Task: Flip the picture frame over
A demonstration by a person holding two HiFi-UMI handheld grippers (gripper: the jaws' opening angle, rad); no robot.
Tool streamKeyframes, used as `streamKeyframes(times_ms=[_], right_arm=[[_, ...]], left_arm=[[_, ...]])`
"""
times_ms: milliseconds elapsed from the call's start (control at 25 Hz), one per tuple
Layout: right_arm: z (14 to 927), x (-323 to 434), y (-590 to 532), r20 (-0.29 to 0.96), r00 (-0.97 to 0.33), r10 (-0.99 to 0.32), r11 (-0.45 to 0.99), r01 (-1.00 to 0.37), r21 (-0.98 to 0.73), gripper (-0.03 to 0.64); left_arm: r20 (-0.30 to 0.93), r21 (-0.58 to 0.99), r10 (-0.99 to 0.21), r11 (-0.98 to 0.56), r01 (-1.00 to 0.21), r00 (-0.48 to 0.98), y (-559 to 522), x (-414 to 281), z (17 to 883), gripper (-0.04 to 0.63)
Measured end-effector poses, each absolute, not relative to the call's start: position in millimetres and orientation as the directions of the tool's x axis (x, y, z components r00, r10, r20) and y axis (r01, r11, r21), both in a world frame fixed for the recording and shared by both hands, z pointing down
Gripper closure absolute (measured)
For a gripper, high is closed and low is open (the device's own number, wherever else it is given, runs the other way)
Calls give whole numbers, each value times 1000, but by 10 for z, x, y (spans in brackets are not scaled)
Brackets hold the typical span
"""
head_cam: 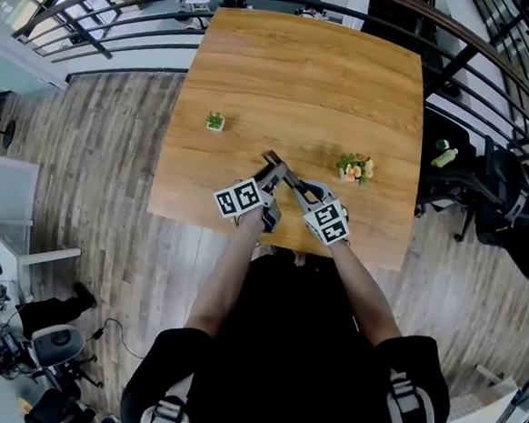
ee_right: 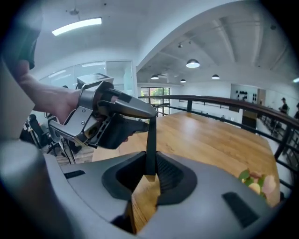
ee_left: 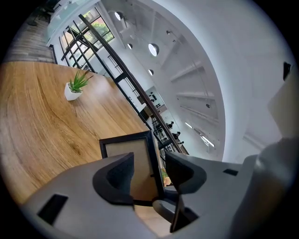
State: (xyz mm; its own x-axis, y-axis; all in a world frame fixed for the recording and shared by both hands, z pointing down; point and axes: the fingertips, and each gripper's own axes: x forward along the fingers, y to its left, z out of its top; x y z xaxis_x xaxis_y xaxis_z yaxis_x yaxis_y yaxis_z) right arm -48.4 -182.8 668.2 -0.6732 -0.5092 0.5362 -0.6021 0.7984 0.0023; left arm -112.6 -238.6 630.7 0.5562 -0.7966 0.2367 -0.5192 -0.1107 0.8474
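Over the wooden table (head_cam: 302, 81), near its front edge, a dark-rimmed picture frame (head_cam: 275, 159) is held up off the wood between both grippers. My right gripper (head_cam: 291, 181) is shut on the frame's thin edge (ee_right: 150, 140), which stands upright between its pads (ee_right: 150, 164). My left gripper (head_cam: 269, 174) is open. The frame's pale panel (ee_left: 119, 148) and its dark rim sit between the jaws (ee_left: 149, 163), with a gap to the right finger (ee_left: 180, 169). The right gripper view shows the left gripper (ee_right: 112, 116) and the hand holding it just past the frame.
A small green plant in a white pot (head_cam: 216, 121) (ee_left: 74, 86) stands on the left of the table. A pot of flowers (head_cam: 355, 168) (ee_right: 256, 182) sits to the right of the grippers. Dark railings (head_cam: 494, 78) run past the far and right sides.
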Motion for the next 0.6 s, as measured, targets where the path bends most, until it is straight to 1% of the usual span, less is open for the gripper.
streamKeyframes(times_ms=[160,240,600], right_arm=[[6607,-525,-1761,547,-662,-513,820,-565,86,543],[6592,-511,-1768,550,-645,-530,818,-559,135,543],[6554,-524,-1749,562,-569,-600,800,-428,420,541]], left_arm=[[213,879,-807,-88,-469,550,-2414,-1157,6269,387],[211,882,-808,-85,-463,550,-2430,-1167,6244,387],[282,896,-815,35,-443,506,-2413,-1240,6338,390]])
